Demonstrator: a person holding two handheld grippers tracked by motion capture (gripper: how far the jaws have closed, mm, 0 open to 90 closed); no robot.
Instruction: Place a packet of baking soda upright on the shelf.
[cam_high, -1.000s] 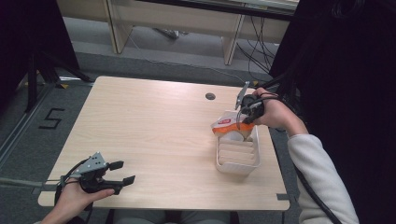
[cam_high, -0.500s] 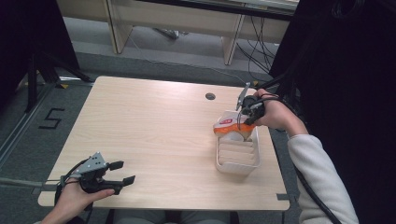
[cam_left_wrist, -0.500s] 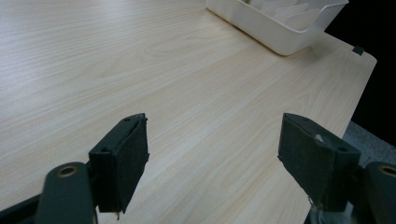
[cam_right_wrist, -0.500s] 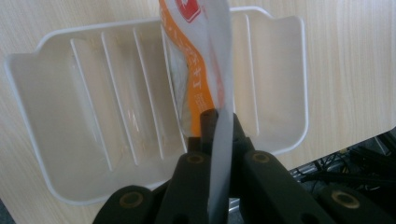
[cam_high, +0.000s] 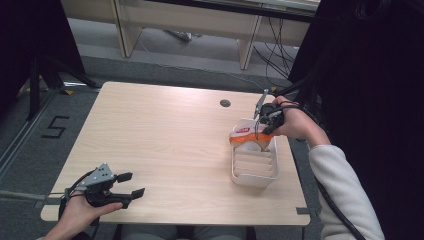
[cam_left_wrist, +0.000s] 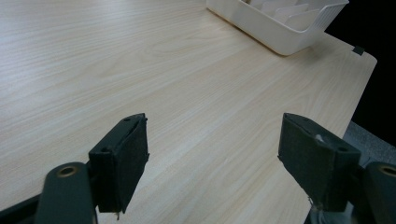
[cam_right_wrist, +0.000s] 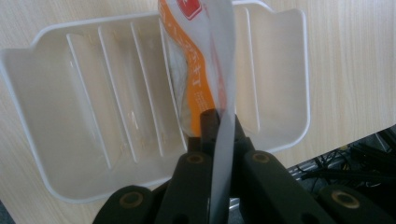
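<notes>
Mostly orange-and-white packet (cam_right_wrist: 198, 70), red label

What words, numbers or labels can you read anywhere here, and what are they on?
"5": marked in black on the grey floor left of the table.
Red label with white print on the packet held by the right gripper: too blurred to read.
White print down the packet's orange stripe: unreadable.

The table (cam_high: 165, 135) was left bare across its left and middle; passage was blocked at the right edge by the white tray (cam_high: 254, 172) and the packet (cam_high: 247, 138) held over it.
</notes>
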